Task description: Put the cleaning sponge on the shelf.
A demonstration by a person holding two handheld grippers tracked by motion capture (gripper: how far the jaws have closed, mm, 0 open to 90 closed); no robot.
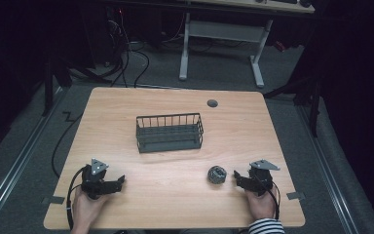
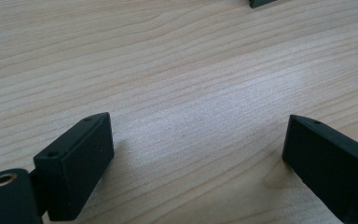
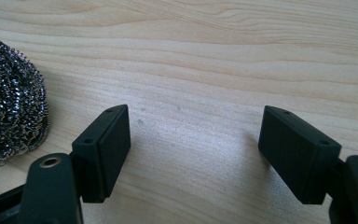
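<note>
A ball of steel wool (image 1: 216, 174) lies on the wooden table (image 1: 175, 204) near the front right; in the right gripper view the steel wool (image 3: 9, 116) sits at the left edge. My right gripper (image 1: 235, 176) rests just right of it, open, with bare wood between its jaws (image 3: 193, 154). My left gripper (image 1: 121, 181) lies at the front left, also open over bare wood (image 2: 196, 158). A dark wire basket (image 1: 169, 132) stands in the table's middle, apart from both grippers.
A round grey cable port (image 1: 212, 103) sits near the table's far edge. Behind the table stand a white desk frame (image 1: 221, 44) and loose cables (image 1: 126, 58) on the floor. A corner of the basket (image 2: 262, 3) peeks in at the top of the left gripper view.
</note>
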